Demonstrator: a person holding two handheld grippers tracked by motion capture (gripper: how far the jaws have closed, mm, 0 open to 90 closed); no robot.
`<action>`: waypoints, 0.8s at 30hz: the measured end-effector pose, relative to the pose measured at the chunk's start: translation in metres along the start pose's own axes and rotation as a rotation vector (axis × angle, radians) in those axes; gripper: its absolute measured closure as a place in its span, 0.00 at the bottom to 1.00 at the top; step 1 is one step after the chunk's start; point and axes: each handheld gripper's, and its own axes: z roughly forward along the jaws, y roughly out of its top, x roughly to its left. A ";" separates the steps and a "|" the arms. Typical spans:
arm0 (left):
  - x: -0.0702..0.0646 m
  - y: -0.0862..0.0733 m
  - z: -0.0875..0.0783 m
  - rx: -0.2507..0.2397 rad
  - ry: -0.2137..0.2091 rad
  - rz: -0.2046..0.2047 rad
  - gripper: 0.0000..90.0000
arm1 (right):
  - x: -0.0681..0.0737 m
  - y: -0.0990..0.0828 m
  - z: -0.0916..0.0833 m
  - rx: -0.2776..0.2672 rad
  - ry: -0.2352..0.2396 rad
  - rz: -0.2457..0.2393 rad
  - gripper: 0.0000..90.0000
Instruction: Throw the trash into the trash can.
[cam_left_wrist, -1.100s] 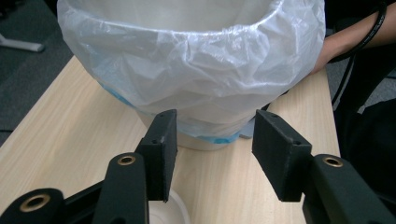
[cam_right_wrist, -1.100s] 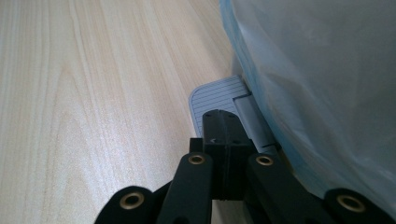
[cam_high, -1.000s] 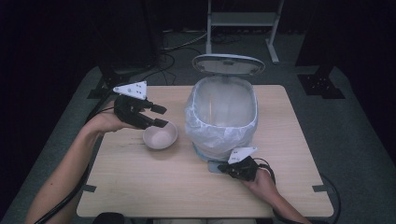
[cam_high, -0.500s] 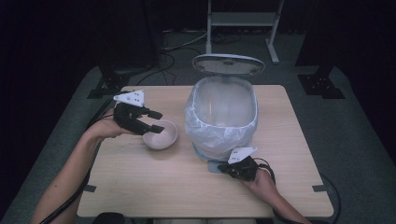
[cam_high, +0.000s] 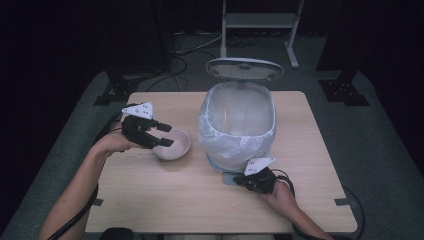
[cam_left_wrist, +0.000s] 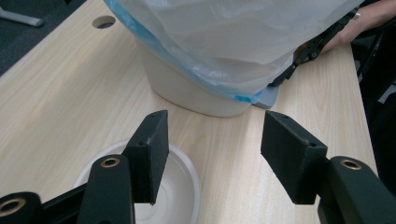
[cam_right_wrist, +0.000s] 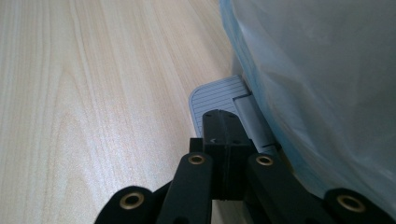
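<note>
Table (cam_high: 150, 200) first: pale wood, bearing everything, with the pedal bin (cam_high: 237, 125) as its landmark, standing a little beyond the middle. The bin is white, lined with a clear plastic bag (cam_high: 220, 140) folded over its rim, and its lid (cam_high: 245, 69) stands open at the far side. Its long axis runs away from the person, toward the lid.

Left of the bin, just beside its wall but apart from it, sits the small pinkish bowl (cam_high: 172, 145), upright and seemingly empty. The left gripper (cam_high: 162, 135) hangs over the bowl's left rim; its jaws have just been opening and stand apart, one pad (cam_left_wrist: 152, 154) above the bowl's inside, the other over bare wood on the bin's side. No pad presses on the rim, so nothing is held. This hand is plainly the nearer to the bowl.

At the bin's near foot, the grey pedal (cam_right_wrist: 219, 100) sticks out toward the person. The right gripper (cam_right_wrist: 224, 128) has its jaws pressed together and rests its tip on that pedal, which likely keeps the lid up.

The bowl lies directly below the left gripper, the bin's mouth to its right and higher; a grasp on the rim looks like the next need.
</note>
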 end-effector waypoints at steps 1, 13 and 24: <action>0.000 -0.002 0.001 0.000 -0.002 0.000 0.46 | 0.000 0.000 0.000 0.000 0.001 0.001 1.00; 0.005 -0.021 0.010 0.005 0.003 -0.028 0.43 | 0.000 0.000 0.000 0.001 -0.002 -0.004 1.00; 0.009 -0.032 0.019 0.019 0.000 -0.053 0.42 | -0.001 0.000 0.000 0.006 -0.005 -0.018 1.00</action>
